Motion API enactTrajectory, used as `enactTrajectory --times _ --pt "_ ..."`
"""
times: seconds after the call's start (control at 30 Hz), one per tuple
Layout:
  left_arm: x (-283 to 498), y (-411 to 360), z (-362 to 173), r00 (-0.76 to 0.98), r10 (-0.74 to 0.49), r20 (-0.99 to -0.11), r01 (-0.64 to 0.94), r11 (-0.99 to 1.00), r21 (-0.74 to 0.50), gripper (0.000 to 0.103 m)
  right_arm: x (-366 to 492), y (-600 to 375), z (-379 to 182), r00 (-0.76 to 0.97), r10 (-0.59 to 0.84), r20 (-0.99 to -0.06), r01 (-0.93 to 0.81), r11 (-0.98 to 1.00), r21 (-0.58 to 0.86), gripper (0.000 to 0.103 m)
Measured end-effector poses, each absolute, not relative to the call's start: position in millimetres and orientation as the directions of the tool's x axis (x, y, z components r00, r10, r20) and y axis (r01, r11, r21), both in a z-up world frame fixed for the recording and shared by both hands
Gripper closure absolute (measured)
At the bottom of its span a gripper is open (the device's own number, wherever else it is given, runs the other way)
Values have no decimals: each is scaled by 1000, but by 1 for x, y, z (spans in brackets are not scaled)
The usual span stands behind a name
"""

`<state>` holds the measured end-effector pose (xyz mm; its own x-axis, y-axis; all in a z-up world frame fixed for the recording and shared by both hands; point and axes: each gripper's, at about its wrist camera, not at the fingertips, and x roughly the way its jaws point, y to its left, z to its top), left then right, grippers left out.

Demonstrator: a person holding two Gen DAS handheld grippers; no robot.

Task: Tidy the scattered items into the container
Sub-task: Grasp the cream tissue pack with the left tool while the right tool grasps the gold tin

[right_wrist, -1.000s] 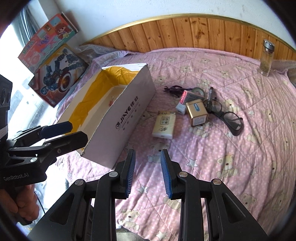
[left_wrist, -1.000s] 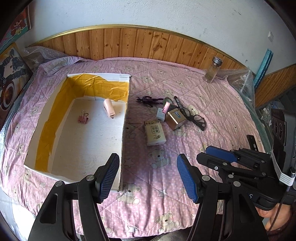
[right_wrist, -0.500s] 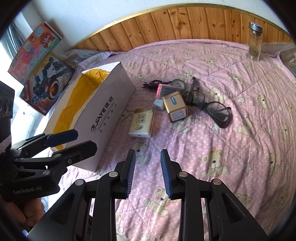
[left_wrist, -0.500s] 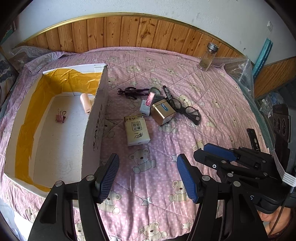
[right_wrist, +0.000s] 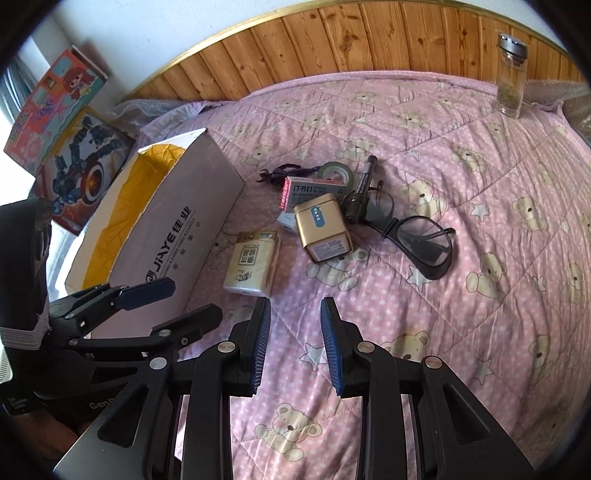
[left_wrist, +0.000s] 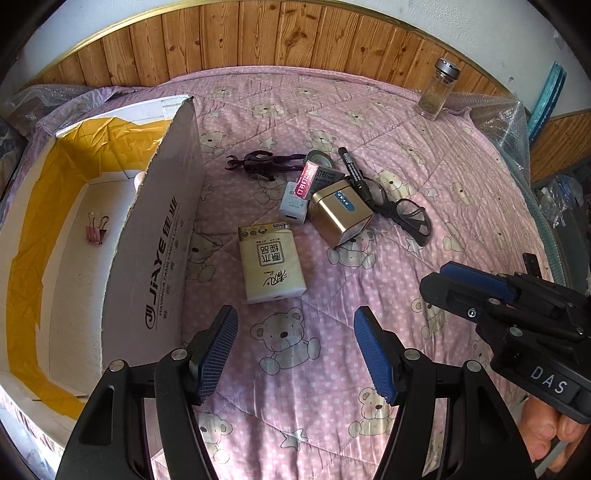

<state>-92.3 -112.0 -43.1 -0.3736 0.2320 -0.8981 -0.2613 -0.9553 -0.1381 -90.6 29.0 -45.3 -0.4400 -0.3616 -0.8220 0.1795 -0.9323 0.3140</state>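
Left gripper point(left_wrist: 293, 345) is held spread wide above the pink bear-print quilt point(left_wrist: 424, 155), nothing between the pads. Right gripper point(right_wrist: 295, 345) is parted by a narrower gap, also carrying nothing; it is seen low over the quilt in front of the item cluster.

The cardboard box point(left_wrist: 155, 254) lies at the left, open side up, yellow-taped inside. A pink binder clip point(left_wrist: 96, 229) is seen on its floor; a pale object is glimpsed behind the near wall, too hidden to identify.

Still outside the box, on the quilt:
- tissue pack point(left_wrist: 271, 266), just beside the box wall, nearest to both grippers
- gold tin point(left_wrist: 340, 212), tilted, touching the white charger point(left_wrist: 293, 206)
- staples box point(right_wrist: 314, 190), resting on the charger and against the tin
- tape roll point(right_wrist: 335, 171) behind the staples box
- black marker point(right_wrist: 361, 195), lying across the glasses point(right_wrist: 417, 236)
- dark figure toy point(left_wrist: 264, 164), farthest back in the cluster

A glass jar point(left_wrist: 439, 88) is stood upright near the wooden headboard point(left_wrist: 295, 33), well apart from the cluster. Two toy cartons point(right_wrist: 62, 129) are leaned at the wall beyond the box.
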Motion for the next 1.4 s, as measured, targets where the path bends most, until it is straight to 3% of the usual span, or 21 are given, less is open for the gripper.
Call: enactTrajectory --times 0.23,0.83,0.93,1.27,1.4 --pt "-113 -107 -68 -360 194 -913 -241 -964 -110 36 -118 26 -55 -428 -359 -829 202 -933 299 73" --pt "-156 -110 -130 -305 163 -938 -145 -982 -124 36 -187 9 -100 -370 -317 -873 257 -938 231 52" --pt "-158 -107 -131 -328 164 -930 -153 -981 -119 30 -194 7 -108 -361 -296 -884 257 -943 211 52" --pt "-158 -101 -134 -379 148 -913 -185 -979 -82 29 -207 15 -114 -347 -378 -859 277 -916 291 51" --pt "-153 -104 -134 -393 160 -905 -184 -978 -93 28 -201 25 -106 -278 -534 -798 244 -843 479 49"
